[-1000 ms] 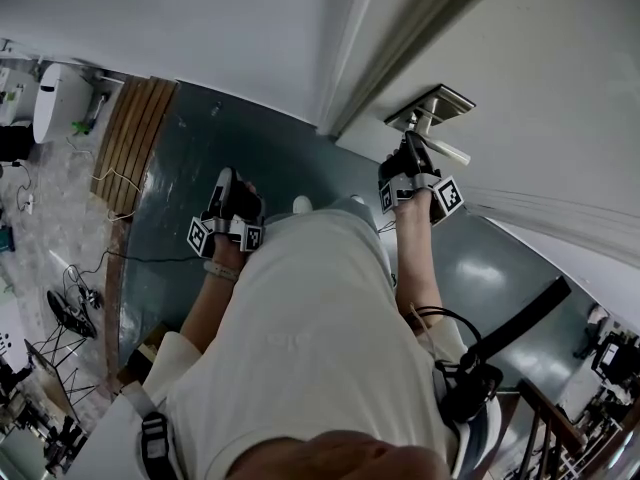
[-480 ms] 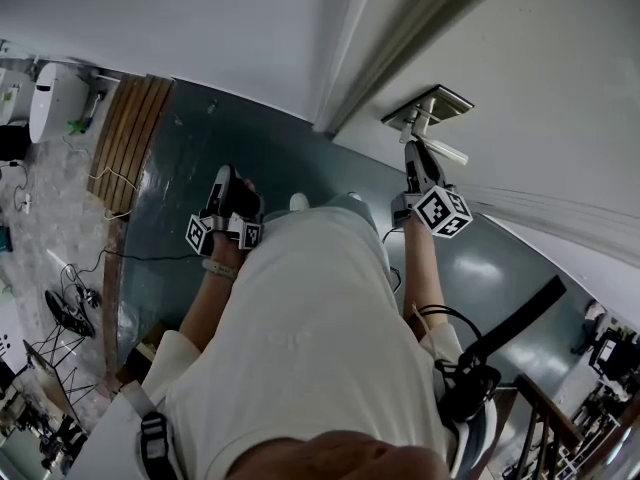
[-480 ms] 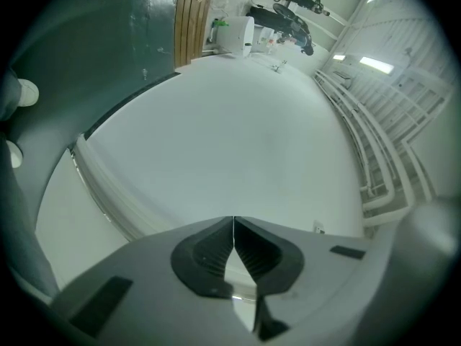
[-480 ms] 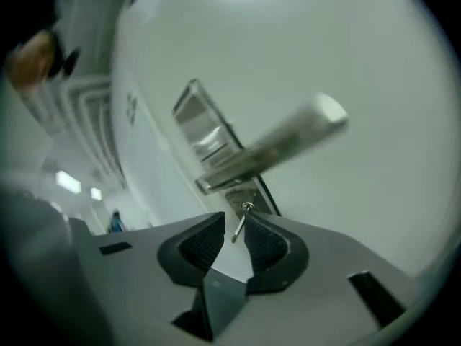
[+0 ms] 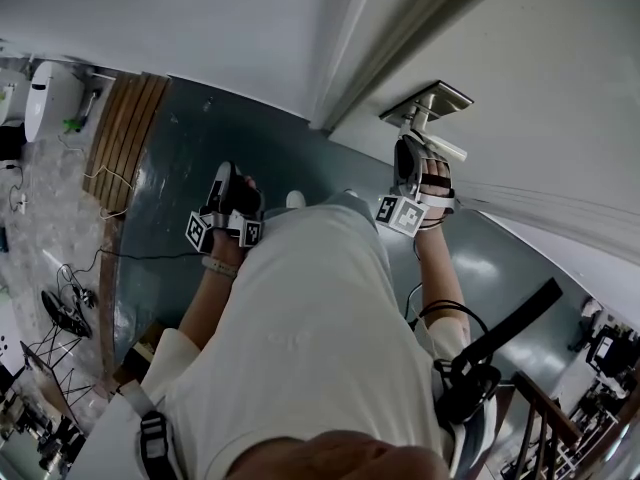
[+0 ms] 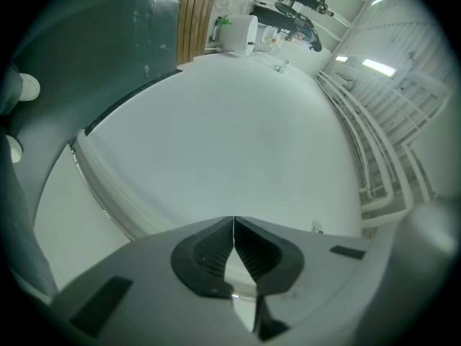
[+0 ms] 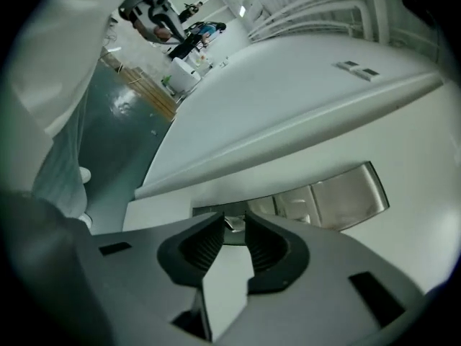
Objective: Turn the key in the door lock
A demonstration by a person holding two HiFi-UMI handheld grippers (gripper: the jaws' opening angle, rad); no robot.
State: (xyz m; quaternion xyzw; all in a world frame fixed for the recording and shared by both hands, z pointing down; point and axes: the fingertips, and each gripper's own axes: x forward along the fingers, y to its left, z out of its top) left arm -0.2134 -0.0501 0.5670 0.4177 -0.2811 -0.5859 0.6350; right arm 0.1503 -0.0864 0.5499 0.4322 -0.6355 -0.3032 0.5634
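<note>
The white door (image 5: 560, 88) carries a brushed metal lock plate (image 5: 428, 103) with a lever handle (image 5: 445, 149). My right gripper (image 5: 413, 140) points up at the plate, just under the handle. In the right gripper view a small metal key (image 7: 232, 224) sticks out of the plate (image 7: 338, 197) and fills the narrow gap at the tips of the right gripper (image 7: 232, 228). Its jaws have just been opening a little with the key between them. My left gripper (image 5: 226, 178) hangs at the left, away from the door. It is shut and empty (image 6: 233, 223), facing a bare white wall.
A dark green floor (image 5: 200, 138) lies below, with wooden slats (image 5: 130, 128) and a white appliance (image 5: 45, 98) at the far left, cables beside them. A stair railing (image 5: 560, 418) and a black strap (image 5: 510, 328) are at the lower right. The door frame (image 5: 350, 68) runs left of the lock.
The right gripper has rolled at the lock: its marker cube swung from the right side round to the left. The left gripper has stayed where it was.
</note>
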